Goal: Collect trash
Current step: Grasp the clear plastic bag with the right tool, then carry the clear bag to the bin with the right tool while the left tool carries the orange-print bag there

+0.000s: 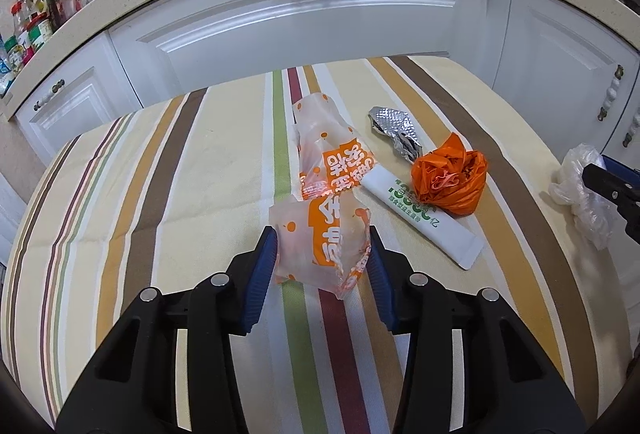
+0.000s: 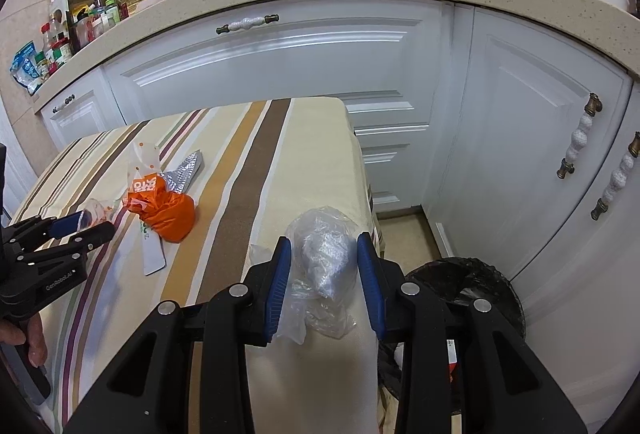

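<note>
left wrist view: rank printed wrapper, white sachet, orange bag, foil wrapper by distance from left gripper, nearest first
1. printed wrapper: between the left gripper pads.
2. white sachet: just beyond, right.
3. orange bag: further right, lying on the sachet.
4. foil wrapper: farthest, behind the bag.

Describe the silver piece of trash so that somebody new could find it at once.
Look at the striped tablecloth in front of the white cabinets. The crumpled foil wrapper lies beyond the orange plastic bag, towards the cabinets. It alone is shiny, metallic silver with an embossed pattern.
</note>
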### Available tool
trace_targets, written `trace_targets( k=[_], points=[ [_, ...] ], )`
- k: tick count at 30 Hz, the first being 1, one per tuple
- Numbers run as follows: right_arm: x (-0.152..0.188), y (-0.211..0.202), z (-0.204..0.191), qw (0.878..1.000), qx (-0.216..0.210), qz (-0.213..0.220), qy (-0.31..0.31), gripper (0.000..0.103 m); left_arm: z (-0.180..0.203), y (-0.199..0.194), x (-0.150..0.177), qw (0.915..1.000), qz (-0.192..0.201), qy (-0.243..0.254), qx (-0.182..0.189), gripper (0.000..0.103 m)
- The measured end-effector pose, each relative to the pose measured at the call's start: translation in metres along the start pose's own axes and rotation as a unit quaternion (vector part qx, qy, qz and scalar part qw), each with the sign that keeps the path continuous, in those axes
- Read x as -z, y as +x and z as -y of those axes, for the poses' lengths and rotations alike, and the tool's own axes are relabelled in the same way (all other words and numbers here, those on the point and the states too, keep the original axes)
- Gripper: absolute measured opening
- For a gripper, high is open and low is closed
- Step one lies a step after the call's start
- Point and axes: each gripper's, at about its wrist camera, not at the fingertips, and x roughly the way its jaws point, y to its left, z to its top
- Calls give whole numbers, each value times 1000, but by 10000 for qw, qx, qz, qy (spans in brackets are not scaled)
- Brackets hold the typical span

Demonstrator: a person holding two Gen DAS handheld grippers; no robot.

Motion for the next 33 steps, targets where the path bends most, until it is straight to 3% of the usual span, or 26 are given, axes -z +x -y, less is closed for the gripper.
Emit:
trace_targets(
  k=[11, 24, 33],
  points=[
    [10, -25, 21, 9992, 364, 116, 107, 35, 31, -37, -4, 9990, 328, 39, 310, 43],
    [37, -62, 91, 9906, 1234, 246, 540, 35, 147, -65, -18, 9874, 658, 621, 1299, 43],
    [52, -64, 132, 9837, 1603, 217, 788, 35, 227, -61, -26, 9765, 743, 1176, 1648, 43]
  ],
)
